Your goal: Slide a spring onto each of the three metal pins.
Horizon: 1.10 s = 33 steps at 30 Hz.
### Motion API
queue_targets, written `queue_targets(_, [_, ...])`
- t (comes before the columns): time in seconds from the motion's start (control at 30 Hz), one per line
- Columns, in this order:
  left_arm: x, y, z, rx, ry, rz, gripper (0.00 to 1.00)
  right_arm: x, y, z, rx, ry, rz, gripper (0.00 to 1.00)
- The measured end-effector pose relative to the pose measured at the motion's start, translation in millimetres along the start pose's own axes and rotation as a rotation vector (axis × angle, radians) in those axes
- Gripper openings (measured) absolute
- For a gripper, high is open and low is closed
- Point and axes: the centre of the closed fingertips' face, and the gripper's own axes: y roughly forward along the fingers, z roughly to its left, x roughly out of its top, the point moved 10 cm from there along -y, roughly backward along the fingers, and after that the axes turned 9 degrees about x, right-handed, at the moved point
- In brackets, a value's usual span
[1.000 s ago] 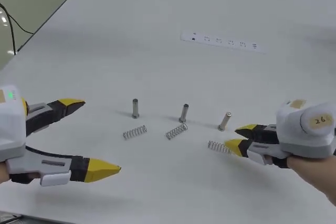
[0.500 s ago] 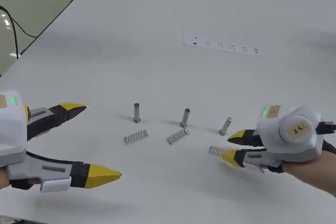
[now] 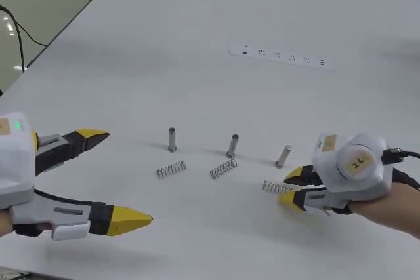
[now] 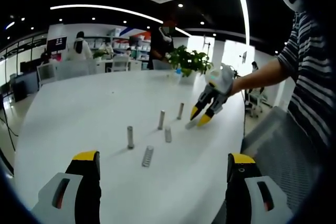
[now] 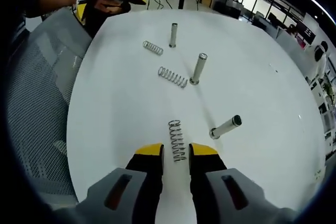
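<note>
Both hand-held tools share one look. The left gripper [image 3: 125,175], at the lower left of the head view, has a white and pale grey shell, black jaws ending in pointed yellow tips, and a small green light [image 3: 13,120] on its white top. The right gripper [image 3: 289,187], at the lower right, has a rounded white shell with a round tan sticker [image 3: 357,162] bearing handwritten marks, and a thin black cable [image 3: 397,154]. At the right edge of the left gripper view, the person wears a shirt [image 4: 310,66] with dark and pale stripes.
</note>
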Motion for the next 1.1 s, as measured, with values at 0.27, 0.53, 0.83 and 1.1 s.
queue_targets(0.27, [-0.8, -0.2, -1.1, -0.002, 0.0, 0.002, 0.98, -1.0, 4.0, -0.9, 0.012, -0.018, 0.018, 0.11])
queue_targets(0.53, [-2.1, 0.6, -2.2, -0.008, 0.0, 0.009, 0.98, -2.8, 6.6, -0.7, 0.02, -0.047, 0.027, 0.08])
queue_targets(0.83, [-3.3, 14.8, -18.3, -0.096, 0.026, 0.053, 0.98, 5.2, -2.9, 8.8, 0.01, -0.062, 0.005, 0.08])
queue_targets(1.1, [4.2, 34.2, -22.7, -0.184, 0.072, 0.085, 0.92, 18.9, -9.8, 26.7, 0.007, -0.122, 0.0, 0.08])
